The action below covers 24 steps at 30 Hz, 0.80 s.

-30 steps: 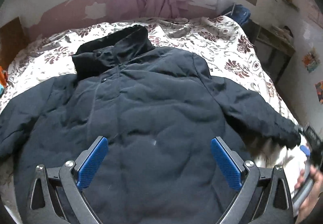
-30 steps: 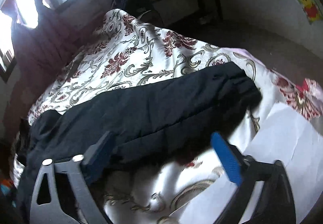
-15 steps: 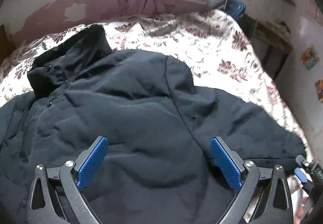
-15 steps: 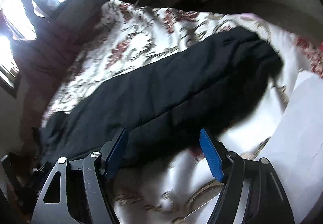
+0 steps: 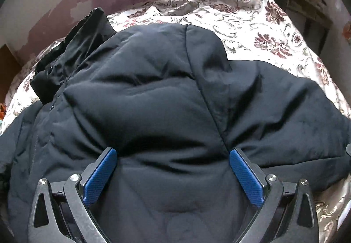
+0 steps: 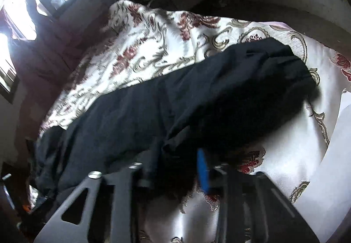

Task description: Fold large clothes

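right tool (image 6: 177,168) pinches jacket (image 5: 164,111) sleeve (image 6: 219,93) — left tool (image 5: 173,155) spread.

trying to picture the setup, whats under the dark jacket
The dark jacket lies spread on a floral bedspread, which shows around its shoulder and sleeve. What lies directly beneath the jacket's body is covered and cannot be seen.

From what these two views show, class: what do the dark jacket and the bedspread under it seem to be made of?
Jacket: likely padded synthetic shell, matte navy; puffy stitched panels, soft folds. Bedspread: probably woven satin-like fabric, slight sheen, cream with maroon floral scrolls.
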### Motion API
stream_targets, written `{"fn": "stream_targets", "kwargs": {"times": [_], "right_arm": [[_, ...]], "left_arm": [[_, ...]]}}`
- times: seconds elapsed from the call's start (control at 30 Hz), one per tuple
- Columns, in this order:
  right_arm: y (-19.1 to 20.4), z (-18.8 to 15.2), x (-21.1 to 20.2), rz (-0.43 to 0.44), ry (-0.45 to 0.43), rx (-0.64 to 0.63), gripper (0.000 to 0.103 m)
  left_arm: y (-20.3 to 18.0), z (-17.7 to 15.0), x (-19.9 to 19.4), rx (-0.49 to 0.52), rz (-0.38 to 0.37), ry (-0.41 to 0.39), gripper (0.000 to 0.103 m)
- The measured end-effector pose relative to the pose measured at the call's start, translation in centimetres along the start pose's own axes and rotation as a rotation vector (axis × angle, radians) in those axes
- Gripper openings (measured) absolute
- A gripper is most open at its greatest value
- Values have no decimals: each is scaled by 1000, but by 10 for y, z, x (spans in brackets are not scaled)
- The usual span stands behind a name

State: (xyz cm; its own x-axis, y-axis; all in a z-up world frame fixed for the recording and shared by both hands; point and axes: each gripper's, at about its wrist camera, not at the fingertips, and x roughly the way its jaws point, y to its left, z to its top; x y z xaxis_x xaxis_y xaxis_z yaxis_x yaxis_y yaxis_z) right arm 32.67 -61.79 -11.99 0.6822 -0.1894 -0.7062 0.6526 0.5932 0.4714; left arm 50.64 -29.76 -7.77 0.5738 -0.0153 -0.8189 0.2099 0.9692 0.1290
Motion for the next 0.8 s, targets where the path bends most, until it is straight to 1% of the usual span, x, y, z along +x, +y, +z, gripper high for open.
{"fn": "stream_targets", "kwargs": {"times": [0.03, 0.1, 0.17, 0.2, 0.27, 0.3, 0.33, 0.4, 0.43, 0.5, 0.53, 0.57, 0.6, 0.63, 0.67, 0.73, 0.77, 0.8], "right_arm": [[1, 0, -4, 10, -20, -2, 15], [7, 2, -16, 26, -84, -24, 13], [15, 6, -30, 41, -143, -46, 11], [20, 7, -37, 48, -174, -58, 11], [34, 10, -54, 55, -239, -94, 10], [45, 12, -64, 63, -277, -122, 10], [59, 10, -78, 77, -326, -161, 10], [86, 7, -98, 106, -393, -241, 10], [106, 2, -111, 132, -434, -306, 10], [143, -13, -133, 184, -487, -429, 10], [168, -27, -145, 216, -509, -526, 10], [185, -37, -152, 235, -520, -594, 10], [211, -58, -161, 271, -526, -708, 10], [231, -78, -165, 305, -506, -801, 10], [244, -92, -167, 328, -478, -859, 10], [275, -137, -162, 379, -385, -1032, 10], [283, -152, -158, 384, -347, -1086, 10], [292, -173, -149, 386, -285, -1156, 10]], "left_arm": [[0, 0, 0, 3, 4, 2, 103], [1, -1, -1, 3, 2, 3, 103], [4, 1, -4, -15, -32, -12, 103], [9, 0, -8, -31, -69, -25, 103], [24, 0, -21, -82, -171, -53, 102], [32, 0, -27, -107, -203, -60, 102], [41, -1, -34, -130, -226, -64, 102], [59, -3, -48, -157, -261, -67, 102], [71, -7, -58, -166, -274, -70, 102], [92, -14, -73, -175, -282, -68, 102], [105, -19, -81, -183, -283, -62, 102], [118, -24, -87, -194, -283, -55, 102], [131, -29, -92, -211, -281, -52, 102], [149, -37, -100, -238, -284, -54, 102], [170, -47, -107, -273, -284, -58, 102], [209, -68, -117, -344, -276, -58, 102], [224, -76, -119, -370, -270, -57, 102], [239, -84, -120, -394, -265, -56, 102]]}}
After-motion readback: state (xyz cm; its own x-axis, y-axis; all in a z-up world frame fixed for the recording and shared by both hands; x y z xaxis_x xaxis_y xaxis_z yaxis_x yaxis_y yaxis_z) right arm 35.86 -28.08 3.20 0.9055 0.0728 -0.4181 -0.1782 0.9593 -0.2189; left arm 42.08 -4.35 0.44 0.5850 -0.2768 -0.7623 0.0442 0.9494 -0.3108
